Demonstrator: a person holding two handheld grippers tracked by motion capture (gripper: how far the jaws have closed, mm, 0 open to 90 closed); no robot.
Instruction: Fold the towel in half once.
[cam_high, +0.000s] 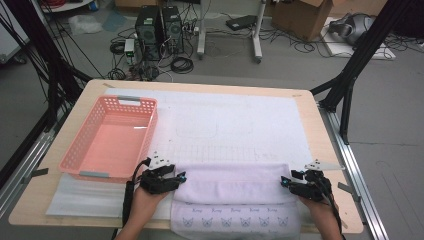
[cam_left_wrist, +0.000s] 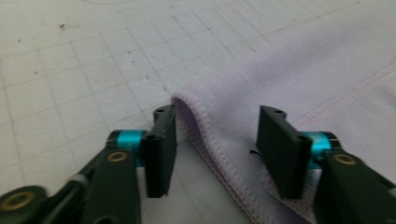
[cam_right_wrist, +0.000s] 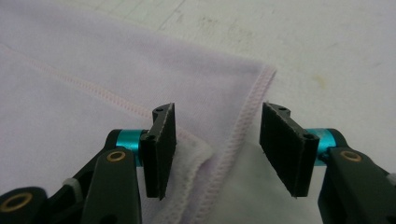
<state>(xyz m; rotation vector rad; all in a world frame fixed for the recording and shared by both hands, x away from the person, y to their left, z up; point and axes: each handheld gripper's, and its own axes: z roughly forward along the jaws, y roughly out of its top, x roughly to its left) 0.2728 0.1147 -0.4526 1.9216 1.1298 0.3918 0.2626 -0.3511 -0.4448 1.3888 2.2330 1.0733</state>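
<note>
Lilac towel (cam_high: 235, 187), folded, lies at the near edge of the table (cam_high: 320, 130), on the white grid mat (cam_high: 235, 125); its butterfly-print hem (cam_high: 235, 221) hangs toward the person. The folded top layer is a long band w/ a stitched edge.

L gripper (cam_high: 181, 176) sits at the towel's left end, R gripper (cam_high: 285, 182) at its right end, well apart, each in a hand (cam_high: 145, 200).

In the left gripper view: L gripper (cam_left_wrist: 217, 149) jaws spread, towel's folded corner (cam_left_wrist: 187, 100) between them, pads not pressing the cloth.

In the right gripper view: R gripper (cam_right_wrist: 217, 149) jaws spread too, towel's stitched edge (cam_right_wrist: 243, 121) running between them, not pinched.

Pink basket (cam_high: 111, 137) stands left of the towel, just beyond the L gripper, on the mat.
</note>
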